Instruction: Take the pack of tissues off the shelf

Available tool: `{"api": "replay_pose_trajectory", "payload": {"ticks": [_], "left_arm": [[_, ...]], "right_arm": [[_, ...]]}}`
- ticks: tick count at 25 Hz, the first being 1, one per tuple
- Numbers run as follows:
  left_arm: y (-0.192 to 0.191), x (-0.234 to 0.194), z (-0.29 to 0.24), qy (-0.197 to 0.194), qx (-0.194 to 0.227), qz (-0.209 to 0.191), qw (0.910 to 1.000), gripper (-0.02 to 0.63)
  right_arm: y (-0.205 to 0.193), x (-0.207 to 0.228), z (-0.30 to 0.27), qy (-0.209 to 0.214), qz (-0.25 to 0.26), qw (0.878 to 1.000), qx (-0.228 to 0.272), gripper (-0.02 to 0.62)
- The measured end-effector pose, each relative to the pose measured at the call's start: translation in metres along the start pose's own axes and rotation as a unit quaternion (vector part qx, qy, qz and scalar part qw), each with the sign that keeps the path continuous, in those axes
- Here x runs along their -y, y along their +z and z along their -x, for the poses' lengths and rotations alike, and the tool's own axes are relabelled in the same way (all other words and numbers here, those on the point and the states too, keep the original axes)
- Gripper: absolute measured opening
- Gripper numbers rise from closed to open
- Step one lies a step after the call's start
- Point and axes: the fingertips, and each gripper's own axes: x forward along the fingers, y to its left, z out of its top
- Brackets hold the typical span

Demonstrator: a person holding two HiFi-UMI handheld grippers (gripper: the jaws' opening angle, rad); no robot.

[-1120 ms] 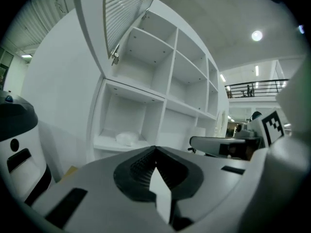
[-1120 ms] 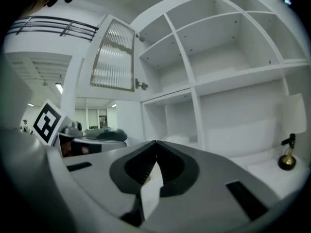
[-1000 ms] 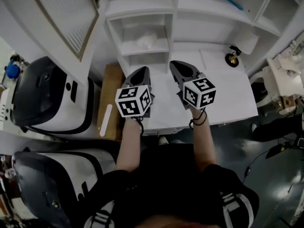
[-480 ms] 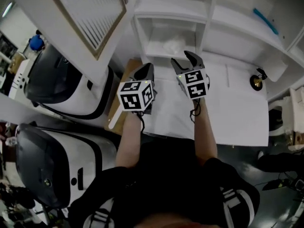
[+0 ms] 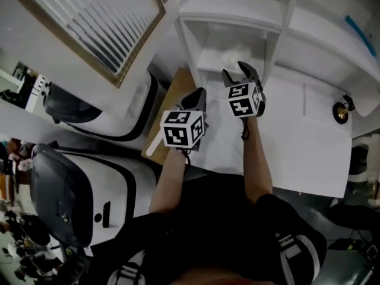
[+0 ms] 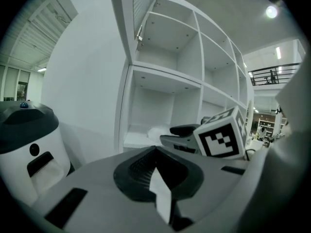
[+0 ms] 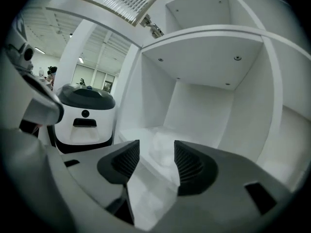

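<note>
The pack of tissues (image 5: 230, 56) is a soft white bundle lying in the lower left compartment of the white shelf (image 5: 196, 40). My right gripper (image 5: 237, 73) reaches toward that compartment with its jaws open and nothing between them. In the right gripper view the pack (image 7: 163, 137) lies just beyond the open right gripper (image 7: 156, 152), apart from the pads. My left gripper (image 5: 198, 95) hangs back over the desk, shut and empty. In the left gripper view the pack (image 6: 156, 132) shows behind the shut left gripper (image 6: 156, 150), with the right gripper (image 6: 187, 134) at its right.
A white desk (image 5: 297, 153) runs below the shelf. Two white and black machines (image 5: 89, 183) stand at the left, beside a wooden board (image 5: 172, 117). A slatted door (image 5: 101, 22) hangs open above them. A small brass object (image 5: 340, 113) sits at the desk's right.
The right gripper's jaws have gone from shut to open, and it has moved forward to the shelf compartment. The left gripper stayed shut and lagged behind.
</note>
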Motion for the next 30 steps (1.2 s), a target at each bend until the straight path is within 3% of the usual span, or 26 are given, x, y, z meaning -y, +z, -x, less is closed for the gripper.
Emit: {"api": "replay_pose_trajectory", "payload": {"ticks": [3,8,10,14,19,24,27,30], "left_arm": [[-0.009,0.004,-0.01,-0.006,-0.016,-0.002,0.9998,0.009],[-0.002,0.0,-0.02,0.006,-0.017,0.0,0.9998,0.011],[0.002,-0.001,-0.025,0.01,-0.014,0.002,0.9999,0.009],[-0.003,0.004,-0.034,0.007,-0.021,0.001,0.9997,0.011],[-0.008,0.012,-0.034,0.001,-0.017,0.014,0.9998,0.011],[0.009,0.0,-0.024,0.001,0.015,0.057,0.9983,0.009],[0.022,0.004,-0.015,-0.005,0.035,0.055,0.9979,0.009],[0.025,0.011,-0.008,-0.016,0.042,0.053,0.9976,0.009]], "right_arm": [[0.005,0.013,-0.014,-0.011,-0.001,1.0,0.006,0.235],[-0.004,0.012,-0.031,0.011,-0.006,1.0,-0.004,0.226],[-0.004,0.015,-0.031,0.006,0.012,1.0,-0.007,0.085],[-0.006,0.013,-0.03,0.016,0.027,0.999,-0.013,0.049],[-0.008,0.013,-0.016,0.046,-0.034,0.998,0.016,0.038],[-0.001,0.001,0.008,0.113,-0.117,0.986,0.036,0.034],[0.021,0.008,0.034,0.142,-0.151,0.974,0.086,0.032],[0.045,0.02,0.061,0.141,-0.162,0.968,0.129,0.029]]}}
